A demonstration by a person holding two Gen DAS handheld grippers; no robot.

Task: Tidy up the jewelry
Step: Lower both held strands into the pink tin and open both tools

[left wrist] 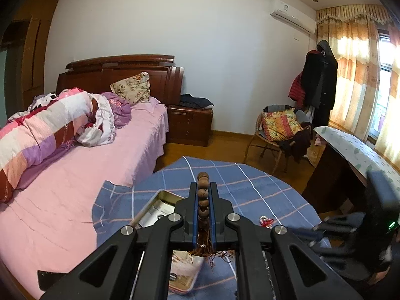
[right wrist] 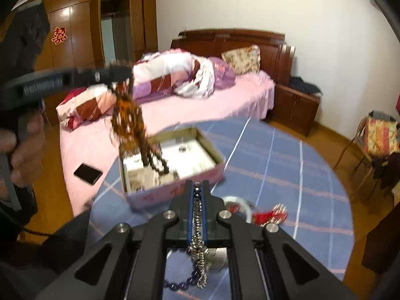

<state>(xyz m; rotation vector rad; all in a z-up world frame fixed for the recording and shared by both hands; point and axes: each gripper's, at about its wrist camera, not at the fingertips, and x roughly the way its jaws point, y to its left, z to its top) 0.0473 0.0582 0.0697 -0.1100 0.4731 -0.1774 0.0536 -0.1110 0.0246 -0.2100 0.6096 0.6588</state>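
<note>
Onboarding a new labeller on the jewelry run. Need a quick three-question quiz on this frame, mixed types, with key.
1. True or false: the left gripper is shut on a wooden bead string.
2. What does the right gripper hold? A) a phone B) a silver metal chain C) nothing
3. Fill in: in the right wrist view, the bead string's lower end hangs over the open ____ on the blue checked tablecloth.

Key
1. True; the beads sit pinched between the blue pads.
2. B; the chain runs between the closed pads and dangles below.
3. Box, a pink-sided one with papers inside.
</note>
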